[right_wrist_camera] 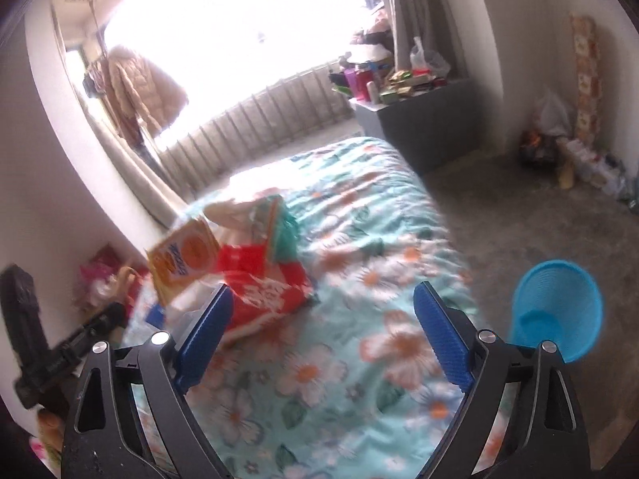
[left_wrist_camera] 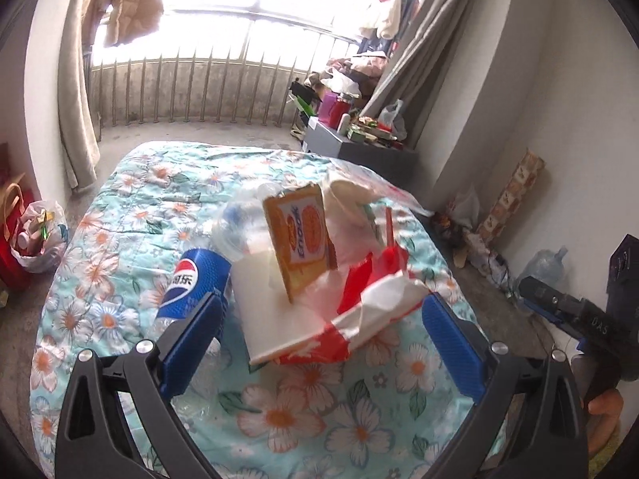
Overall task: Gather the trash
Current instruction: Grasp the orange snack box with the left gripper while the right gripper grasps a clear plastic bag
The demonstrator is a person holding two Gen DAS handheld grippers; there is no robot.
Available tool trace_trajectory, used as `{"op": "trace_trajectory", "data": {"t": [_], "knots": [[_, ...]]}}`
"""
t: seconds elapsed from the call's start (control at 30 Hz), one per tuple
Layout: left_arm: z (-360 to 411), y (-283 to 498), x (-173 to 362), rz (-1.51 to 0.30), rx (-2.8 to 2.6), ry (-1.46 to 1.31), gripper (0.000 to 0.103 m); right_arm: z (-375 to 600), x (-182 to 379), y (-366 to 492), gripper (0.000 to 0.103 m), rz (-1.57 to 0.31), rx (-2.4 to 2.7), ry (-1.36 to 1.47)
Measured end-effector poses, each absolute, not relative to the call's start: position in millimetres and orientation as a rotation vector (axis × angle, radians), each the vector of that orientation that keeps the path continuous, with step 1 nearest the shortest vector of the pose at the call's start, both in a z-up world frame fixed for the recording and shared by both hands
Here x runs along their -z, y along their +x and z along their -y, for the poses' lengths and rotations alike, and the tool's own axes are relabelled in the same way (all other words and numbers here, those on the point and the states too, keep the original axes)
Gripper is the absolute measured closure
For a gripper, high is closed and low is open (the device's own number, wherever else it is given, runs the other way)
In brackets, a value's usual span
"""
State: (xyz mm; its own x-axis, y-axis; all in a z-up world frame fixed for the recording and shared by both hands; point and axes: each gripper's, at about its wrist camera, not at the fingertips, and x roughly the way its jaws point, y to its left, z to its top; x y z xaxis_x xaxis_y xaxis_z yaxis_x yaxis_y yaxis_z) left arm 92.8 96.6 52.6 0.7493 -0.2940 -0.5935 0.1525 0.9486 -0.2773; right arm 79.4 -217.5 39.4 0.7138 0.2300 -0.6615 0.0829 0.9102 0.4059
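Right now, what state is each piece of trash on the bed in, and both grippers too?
Left gripper: open, empty.
Right gripper: open, empty.
Pepsi can: lying on its side on the quilt.
Orange box: tilted on edge in the pile.
Red and white bag: crumpled, open, trash inside.
Clear bottle: lying down, blue cap on.
Blue cup: tipped, mouth toward the camera, at the bed's edge.

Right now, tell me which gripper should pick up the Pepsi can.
Left. The left gripper stands open with the Pepsi can beside its left finger; the right gripper faces bare quilt.
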Motion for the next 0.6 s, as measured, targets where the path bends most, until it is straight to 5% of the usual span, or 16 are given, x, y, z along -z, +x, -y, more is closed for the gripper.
{"op": "trace_trajectory", "data": {"t": [0.23, 0.43, 0.6], "knots": [[-100.9, 127.1, -61.0, -0.622, 0.260, -0.204, 0.007, 245.3, -8.7, 177.0, 0.028, -0.827, -0.348, 0.896], [-99.4, 155.1, -47.3, -0.667, 0.230, -0.195, 0.030, 248.3, 31.5, 229.8, 0.032, -0.934, -0.420, 1.127], [-105.0, 167.9, -36.9, -0.695, 0.202, -0.215, 0.059, 249.0, 39.0, 238.8, 0.060, -0.979, -0.442, 1.203]]}}
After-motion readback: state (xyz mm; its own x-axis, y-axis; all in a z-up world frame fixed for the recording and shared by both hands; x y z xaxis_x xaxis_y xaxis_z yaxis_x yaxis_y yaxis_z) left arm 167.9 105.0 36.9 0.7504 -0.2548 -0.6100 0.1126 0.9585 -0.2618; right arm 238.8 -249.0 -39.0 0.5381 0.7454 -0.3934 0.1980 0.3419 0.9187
